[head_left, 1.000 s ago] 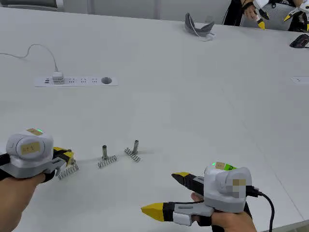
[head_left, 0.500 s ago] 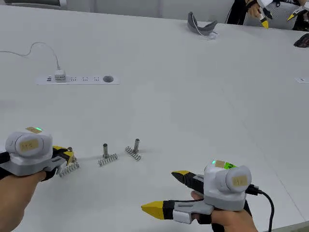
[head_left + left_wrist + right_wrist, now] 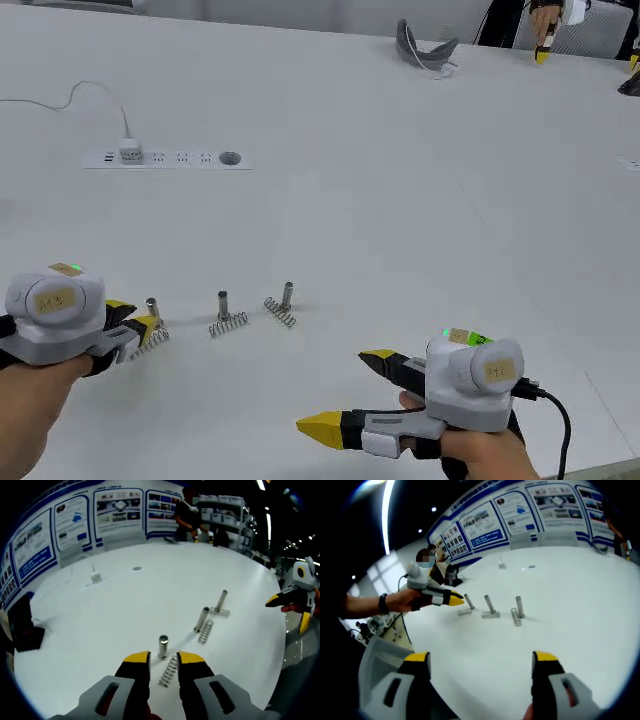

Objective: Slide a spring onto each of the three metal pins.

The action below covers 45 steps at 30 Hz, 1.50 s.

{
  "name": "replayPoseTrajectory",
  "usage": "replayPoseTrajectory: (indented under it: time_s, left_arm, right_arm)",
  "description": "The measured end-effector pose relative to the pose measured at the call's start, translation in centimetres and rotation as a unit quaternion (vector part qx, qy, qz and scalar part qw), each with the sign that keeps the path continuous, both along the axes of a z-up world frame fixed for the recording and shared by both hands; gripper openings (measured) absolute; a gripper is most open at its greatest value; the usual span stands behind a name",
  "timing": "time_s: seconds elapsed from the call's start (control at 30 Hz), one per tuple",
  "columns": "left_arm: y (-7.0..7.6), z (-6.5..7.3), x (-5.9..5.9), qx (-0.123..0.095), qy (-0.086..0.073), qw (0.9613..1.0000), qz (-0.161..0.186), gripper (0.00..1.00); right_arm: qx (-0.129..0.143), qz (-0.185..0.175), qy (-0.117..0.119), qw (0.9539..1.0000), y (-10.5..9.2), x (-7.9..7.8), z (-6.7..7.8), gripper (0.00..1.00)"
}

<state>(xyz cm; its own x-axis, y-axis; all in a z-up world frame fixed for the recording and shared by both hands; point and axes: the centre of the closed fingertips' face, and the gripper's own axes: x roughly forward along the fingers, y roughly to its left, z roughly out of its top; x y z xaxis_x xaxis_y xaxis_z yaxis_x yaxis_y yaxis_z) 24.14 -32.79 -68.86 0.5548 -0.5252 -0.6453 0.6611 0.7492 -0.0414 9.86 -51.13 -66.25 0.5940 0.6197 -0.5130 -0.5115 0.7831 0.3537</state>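
Observation:
Three short metal pins stand in a row on the white table: the left pin (image 3: 152, 307), the middle pin (image 3: 223, 303) and the right pin (image 3: 288, 294). A spring lies flat beside each: left spring (image 3: 151, 341), middle spring (image 3: 228, 324), right spring (image 3: 279, 312). My left gripper (image 3: 163, 659) is low over the table, jaws a narrow gap apart; the left spring (image 3: 170, 670) lies loose between them and the left pin (image 3: 163, 646) stands just past the tips. My right gripper (image 3: 481, 657) hovers wide open and empty, well short of the pins (image 3: 489, 604).
A white power strip (image 3: 170, 158) with a plug and cable lies farther back on the left. A grey curved object (image 3: 425, 50) sits at the far side, near another person's hands. The table's front edge runs just right of my right gripper (image 3: 345, 392).
My left gripper has drawn back slightly to the left, so the left pin now shows beyond its tips. The right gripper has stayed wide open in place. The head camera has shifted.

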Motion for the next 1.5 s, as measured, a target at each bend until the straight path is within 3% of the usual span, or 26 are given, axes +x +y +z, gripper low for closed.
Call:
replayPoseTrajectory:
  time_s: [0.57,0.93,1.5]
  left_arm:
    - [1.3,-0.7,-1.9,-0.009,0.013,0.9999,-0.001,0.35]
    - [1.5,-1.4,-3.1,-0.007,0.022,0.9996,-0.019,0.50]
    - [1.5,-2.5,-4.0,0.013,0.028,0.9987,-0.042,0.49]
  right_arm:
    - [-0.001,0.004,0.002,1.0000,0.6,-0.1,-0.1,0.85]
    - [0.000,0.006,0.005,1.0000,1.0,-0.1,-0.3,0.85]
    - [-0.004,0.007,0.008,0.9999,0.8,-0.5,-0.6,0.85]
